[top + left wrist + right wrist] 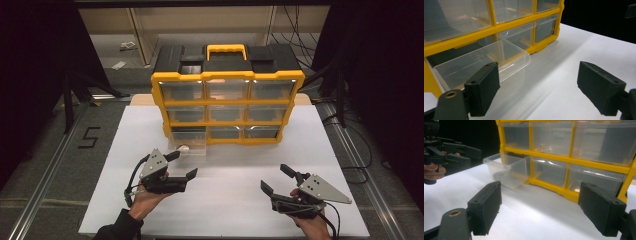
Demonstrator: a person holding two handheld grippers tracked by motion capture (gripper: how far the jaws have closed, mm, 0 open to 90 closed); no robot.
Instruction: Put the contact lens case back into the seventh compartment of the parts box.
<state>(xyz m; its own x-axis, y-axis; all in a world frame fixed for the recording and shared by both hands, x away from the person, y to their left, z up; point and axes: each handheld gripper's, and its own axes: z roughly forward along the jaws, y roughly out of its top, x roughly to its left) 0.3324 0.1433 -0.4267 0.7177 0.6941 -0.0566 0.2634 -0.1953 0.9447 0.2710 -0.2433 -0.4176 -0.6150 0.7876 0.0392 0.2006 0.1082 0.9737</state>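
Yellow-and-black drawer organizer [227, 95] upright at far centre of white table [225, 200], three rows of clear drawers facing the person. Bottom-left drawer [192, 147] pulled well out of its slot, front overhanging the tabletop, likely left that way for reaching in. Left gripper [181, 165] held near and just left of that drawer, jaws spread wide and gripping nothing (one pad close beside the drawer's front wall in the left gripper view, contact not clear). Right gripper [277, 180] low over the near-right table, well apart from the cabinet, jaws likewise released and empty, seemingly waiting. Small pale object [183, 148] at the open drawer, too blurred to identify. Contents of closed drawers hard to read through glare on hazy plastic.
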